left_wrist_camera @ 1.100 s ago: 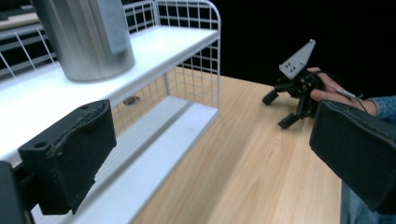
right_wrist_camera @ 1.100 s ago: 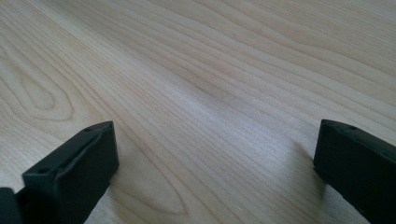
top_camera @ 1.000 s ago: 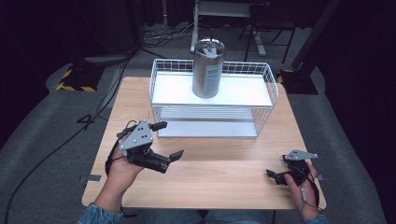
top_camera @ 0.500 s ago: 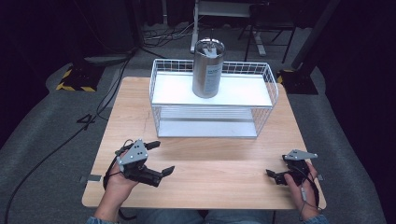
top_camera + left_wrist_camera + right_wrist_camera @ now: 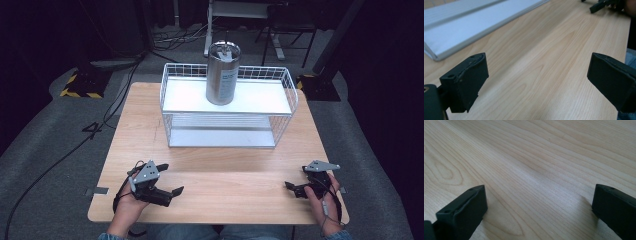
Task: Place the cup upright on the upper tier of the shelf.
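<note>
Steel tumbler (image 5: 223, 73) is standing upright on the top shelf of the white wire rack (image 5: 287, 95), at about twelve o'clock on the worktop (image 5: 235, 165) and well apart from both hands, which reads to me as a job already finished or not yet begun. Down at seven o'clock the left hand-held gripper (image 5: 171, 178) is sitting low over the wood in the person's palm, its jaws spread with nothing between them, though they have just been closing in a little; in the left gripper view its two black pads (image 5: 469, 77) are framing bare grain, with the rack's white base running off toward ten o'clock. Over at five o'clock the right hand-held gripper (image 5: 295, 188) is resting on the worktop near the front edge, jaws likewise spread and empty, its pads (image 5: 466, 207) lying close against the wood. I'm guessing both hands are parking at the near edge to keep clear of the rack, so the tumbler is being left alone up there.
</note>
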The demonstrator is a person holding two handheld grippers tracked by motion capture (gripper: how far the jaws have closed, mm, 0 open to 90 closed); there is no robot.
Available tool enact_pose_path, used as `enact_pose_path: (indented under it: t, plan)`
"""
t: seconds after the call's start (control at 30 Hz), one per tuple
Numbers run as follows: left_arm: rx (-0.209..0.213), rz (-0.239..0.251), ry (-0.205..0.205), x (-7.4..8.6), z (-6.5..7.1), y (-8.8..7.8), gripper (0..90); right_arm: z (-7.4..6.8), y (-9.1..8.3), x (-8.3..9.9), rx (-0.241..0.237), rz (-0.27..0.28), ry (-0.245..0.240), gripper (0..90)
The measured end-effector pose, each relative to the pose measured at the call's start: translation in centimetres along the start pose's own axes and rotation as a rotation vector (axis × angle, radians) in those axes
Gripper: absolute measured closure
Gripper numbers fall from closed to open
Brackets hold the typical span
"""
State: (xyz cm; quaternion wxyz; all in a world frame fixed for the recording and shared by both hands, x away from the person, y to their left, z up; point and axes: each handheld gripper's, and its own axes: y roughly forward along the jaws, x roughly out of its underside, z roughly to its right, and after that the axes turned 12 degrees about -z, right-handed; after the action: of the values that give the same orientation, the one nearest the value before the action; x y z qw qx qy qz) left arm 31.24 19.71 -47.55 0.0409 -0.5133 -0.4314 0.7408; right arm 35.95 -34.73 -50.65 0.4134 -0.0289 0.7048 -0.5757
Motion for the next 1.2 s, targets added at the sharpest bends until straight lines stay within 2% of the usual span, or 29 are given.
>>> enact_pose_path:
  t: [0.23,0.57,0.77,0.9,1.0,1.07,1.2]
  plan:
    - [-0.029,-0.096,-0.017,0.6,-0.1,1.3,5.2,0.0,0.0,0.0,0.000,0.000,0.000,0.3]
    - [-0.060,-0.182,-0.037,0.9,0.0,2.3,6.4,0.0,0.0,0.0,0.000,0.000,0.000,0.2]
    - [-0.080,-0.231,-0.030,1.0,0.0,2.6,7.4,0.0,0.0,0.0,0.000,0.000,0.000,0.2]
    - [-0.099,-0.267,-0.039,1.0,0.0,3.0,9.7,0.0,0.0,0.0,0.000,0.000,0.000,0.3]
    - [-0.119,-0.264,-0.045,1.0,0.1,3.1,12.3,0.0,0.0,0.0,0.000,0.000,0.000,0.3]
    - [-0.136,-0.266,-0.033,1.1,0.0,3.1,13.8,0.0,0.0,0.0,0.000,0.000,0.000,0.3]
    - [-0.134,-0.263,-0.038,1.1,0.0,3.2,12.2,0.0,0.0,0.0,0.000,0.000,0.000,0.2]
